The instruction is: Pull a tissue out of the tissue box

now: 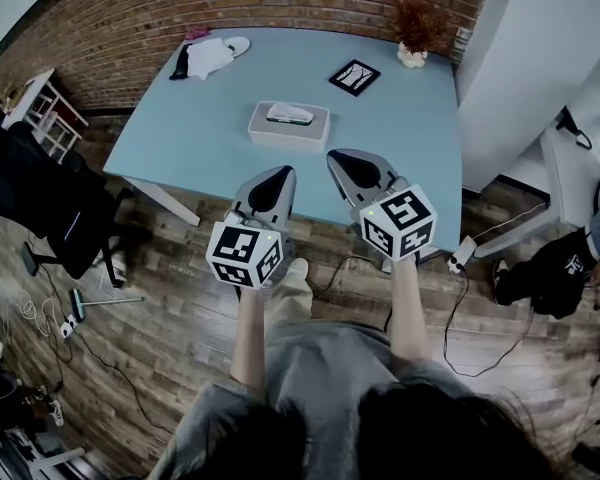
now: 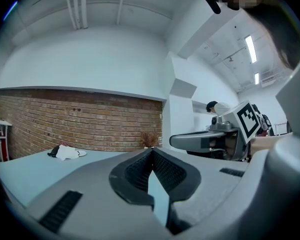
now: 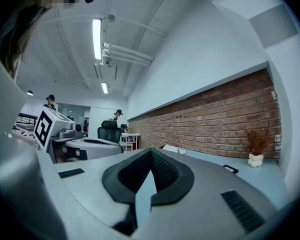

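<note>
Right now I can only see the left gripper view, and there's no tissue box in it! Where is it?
Observer: The head view shows the tissue box on the blue table. It sits just beyond the tips of the left gripper and the right gripper, and a white tissue pokes out of its top.
Operator: Is my other gripper ready to grab it?
Observer: Not yet. The right gripper view shows its jaws together with nothing between them.
</note>
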{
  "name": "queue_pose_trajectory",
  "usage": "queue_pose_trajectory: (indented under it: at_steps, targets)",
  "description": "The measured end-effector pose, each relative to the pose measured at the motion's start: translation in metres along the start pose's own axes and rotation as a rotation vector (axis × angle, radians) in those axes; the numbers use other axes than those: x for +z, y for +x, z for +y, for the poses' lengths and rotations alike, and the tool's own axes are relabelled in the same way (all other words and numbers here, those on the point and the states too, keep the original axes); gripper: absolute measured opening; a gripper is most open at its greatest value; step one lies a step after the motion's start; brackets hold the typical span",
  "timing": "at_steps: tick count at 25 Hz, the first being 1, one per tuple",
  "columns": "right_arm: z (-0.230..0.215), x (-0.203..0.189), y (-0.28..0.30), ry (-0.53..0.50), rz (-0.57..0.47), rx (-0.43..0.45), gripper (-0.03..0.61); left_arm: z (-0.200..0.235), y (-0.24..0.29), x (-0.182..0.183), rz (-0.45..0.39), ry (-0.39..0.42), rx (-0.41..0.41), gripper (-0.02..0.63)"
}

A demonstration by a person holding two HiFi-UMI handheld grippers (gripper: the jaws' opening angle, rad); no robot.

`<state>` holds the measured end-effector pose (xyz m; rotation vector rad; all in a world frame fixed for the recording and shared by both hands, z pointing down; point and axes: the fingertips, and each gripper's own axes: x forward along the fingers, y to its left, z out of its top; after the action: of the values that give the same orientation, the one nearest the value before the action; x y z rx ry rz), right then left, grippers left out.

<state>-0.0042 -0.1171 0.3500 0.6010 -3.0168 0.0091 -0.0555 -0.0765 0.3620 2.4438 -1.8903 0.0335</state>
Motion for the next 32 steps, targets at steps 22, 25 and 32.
queue_pose_trajectory:
  at_steps: [22, 25, 32]
  targets:
    - [-0.050, -0.016, 0.106, 0.066, 0.110, 0.004, -0.002, 0.092, 0.066, -0.013, 0.087, -0.073, -0.021, 0.003]
    - [-0.053, -0.019, 0.114, 0.076, 0.117, 0.001, -0.002, 0.100, 0.069, -0.018, 0.099, -0.081, -0.025, 0.003]
    - [-0.067, -0.031, 0.136, 0.089, 0.166, -0.030, -0.002, 0.117, 0.080, -0.032, 0.135, -0.095, -0.041, 0.003]
